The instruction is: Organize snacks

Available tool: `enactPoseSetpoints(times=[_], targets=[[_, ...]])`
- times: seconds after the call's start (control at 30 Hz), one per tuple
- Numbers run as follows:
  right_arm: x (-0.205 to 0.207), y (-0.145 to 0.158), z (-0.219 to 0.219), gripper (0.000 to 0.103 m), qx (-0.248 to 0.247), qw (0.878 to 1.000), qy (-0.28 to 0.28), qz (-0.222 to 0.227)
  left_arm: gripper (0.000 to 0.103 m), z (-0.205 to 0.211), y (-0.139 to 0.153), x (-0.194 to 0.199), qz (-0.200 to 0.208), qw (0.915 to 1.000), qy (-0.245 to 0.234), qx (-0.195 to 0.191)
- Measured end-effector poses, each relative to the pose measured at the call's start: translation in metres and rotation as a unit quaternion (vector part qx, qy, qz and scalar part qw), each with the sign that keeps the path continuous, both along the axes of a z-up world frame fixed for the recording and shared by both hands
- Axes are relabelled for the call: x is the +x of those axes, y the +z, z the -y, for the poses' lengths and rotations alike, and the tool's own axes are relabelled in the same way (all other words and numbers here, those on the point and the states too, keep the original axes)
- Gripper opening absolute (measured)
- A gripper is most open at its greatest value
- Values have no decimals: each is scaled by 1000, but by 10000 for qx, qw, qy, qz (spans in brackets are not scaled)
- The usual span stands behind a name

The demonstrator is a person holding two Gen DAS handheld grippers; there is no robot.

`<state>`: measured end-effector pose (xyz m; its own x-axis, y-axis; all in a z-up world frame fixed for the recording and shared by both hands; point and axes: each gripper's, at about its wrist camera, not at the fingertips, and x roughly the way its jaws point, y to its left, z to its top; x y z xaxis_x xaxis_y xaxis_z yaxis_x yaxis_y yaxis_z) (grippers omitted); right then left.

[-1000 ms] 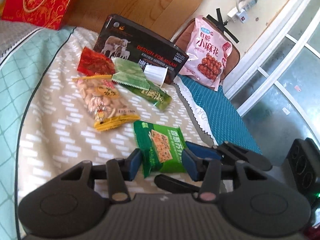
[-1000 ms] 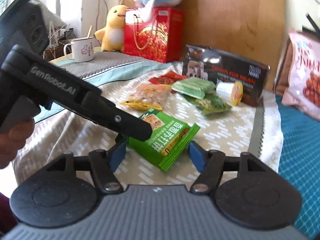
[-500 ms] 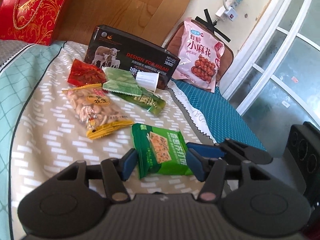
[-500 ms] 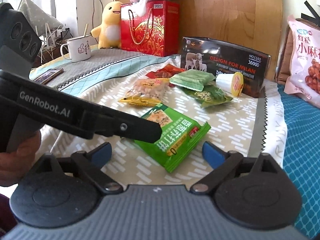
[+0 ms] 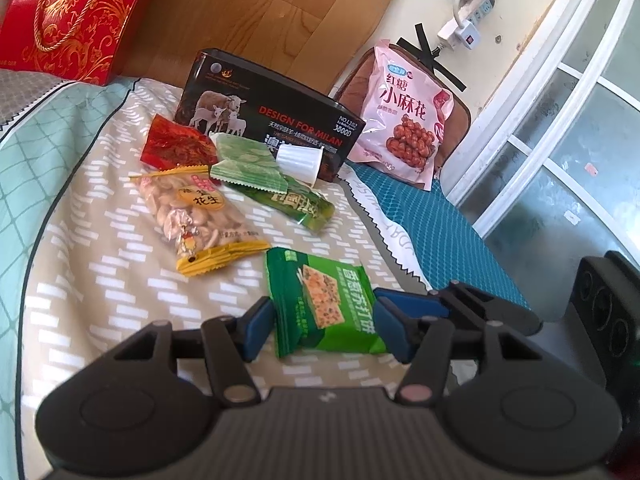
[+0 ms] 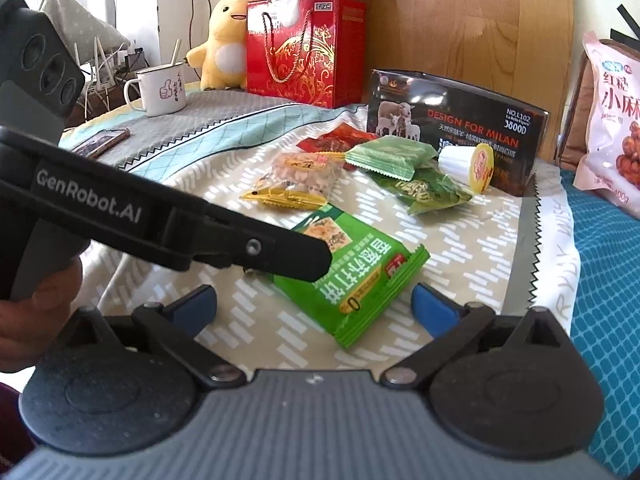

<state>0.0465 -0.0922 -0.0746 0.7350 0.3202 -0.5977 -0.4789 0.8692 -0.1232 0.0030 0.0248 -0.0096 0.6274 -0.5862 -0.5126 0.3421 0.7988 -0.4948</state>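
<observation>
Left wrist view shows the green cracker packet (image 5: pixel 324 304) lying flat on the patterned cloth (image 5: pixel 100 272), just in front of the peanut bag (image 5: pixel 196 216) and well in front of the black box (image 5: pixel 268 120) that I take as landmark. The left gripper (image 5: pixel 320 328) has its blue pads either side of the packet's near end; a sliver of gap shows on the left pad, so it looks parted, not pinching. In the right wrist view the right gripper (image 6: pixel 314 310) is opening, its jaws spread wide, with the packet's corner between them and untouched.

By my judgement the packet is light, crinkly and slick, with brittle crackers inside. A hard squeeze across the middle could crush them, so the sealed crimped end is the safer hold.

Against the black box rest a red packet (image 5: pixel 178 146), pale green wrappers (image 5: pixel 248 164) and a small white cup (image 5: pixel 300 162). Beside the box, a pink snack bag (image 5: pixel 404 120) leans on a brown cushion. Behind the box stand a wooden board and a red gift bag (image 6: pixel 306 50). The cloth lies soft and slightly rumpled.
</observation>
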Motion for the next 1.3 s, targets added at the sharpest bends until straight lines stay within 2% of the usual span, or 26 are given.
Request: enactPoseSetpoints(times=[0.33, 1.3], targets=[[-1, 0, 2, 103, -28, 10000, -62, 29, 57, -3, -1, 0, -9, 10000, 5, -53], [-14, -1, 12, 103, 85, 9990, -408, 173, 74, -4, -2, 2, 63, 9995, -225, -224]])
